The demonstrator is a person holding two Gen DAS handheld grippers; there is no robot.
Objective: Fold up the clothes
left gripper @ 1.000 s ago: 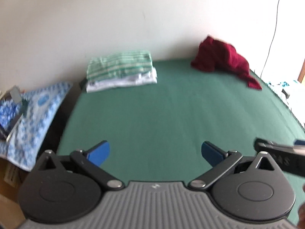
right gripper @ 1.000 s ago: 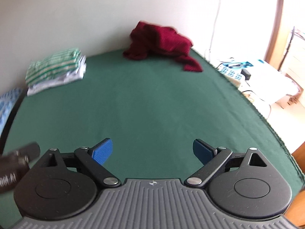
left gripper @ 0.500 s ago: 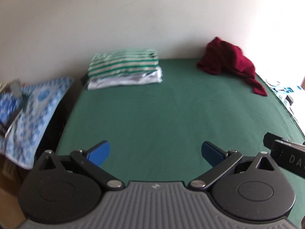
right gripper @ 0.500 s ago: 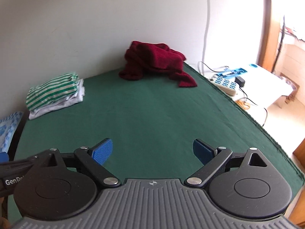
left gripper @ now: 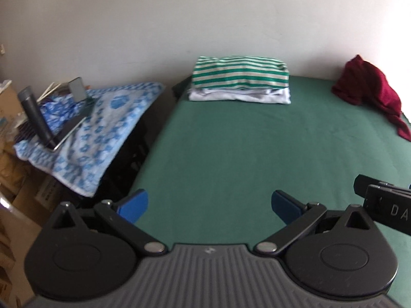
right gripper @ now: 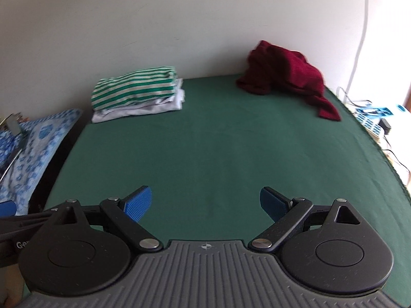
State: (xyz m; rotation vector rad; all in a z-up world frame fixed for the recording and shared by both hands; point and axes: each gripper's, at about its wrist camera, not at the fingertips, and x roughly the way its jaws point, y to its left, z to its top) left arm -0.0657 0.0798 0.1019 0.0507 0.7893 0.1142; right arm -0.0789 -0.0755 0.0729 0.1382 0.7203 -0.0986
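While both tools hover above the near edge of a green cloth-covered table (right gripper: 231,148), the left gripper (left gripper: 209,204) has its two blue-padded fingers (left gripper: 134,204) spread wide with nothing between them. The right gripper (right gripper: 205,202) is spread just as wide and is also empty; its blue pads (right gripper: 138,201) show a fine ribbed texture. Each tool has black hinged arms, round black discs and a grey ridged body. Part of the right tool's black body shows at the right edge of the left wrist view.

Beyond the fingers lies a broad stretch of smooth, matte green cloth. At the far right corner, close to the pale wall (right gripper: 179,20), sits a dark red garment (right gripper: 285,73), a soft, crumpled heap of thick fabric. One narrow part, perhaps a sleeve, trails out of the heap toward the table's right edge and the viewer.

At the far left corner rests a neat rectangular stack of folded clothes (right gripper: 138,93): a green-and-white striped piece on top of plain white ones. Its long side runs roughly along the wall.

Left of the table, a blue floral-patterned cloth (left gripper: 102,128) drapes over a lower surface, with a dark cylinder (left gripper: 37,118) leaning on it. Right of the table, a white power strip (right gripper: 367,120) lies with cables.
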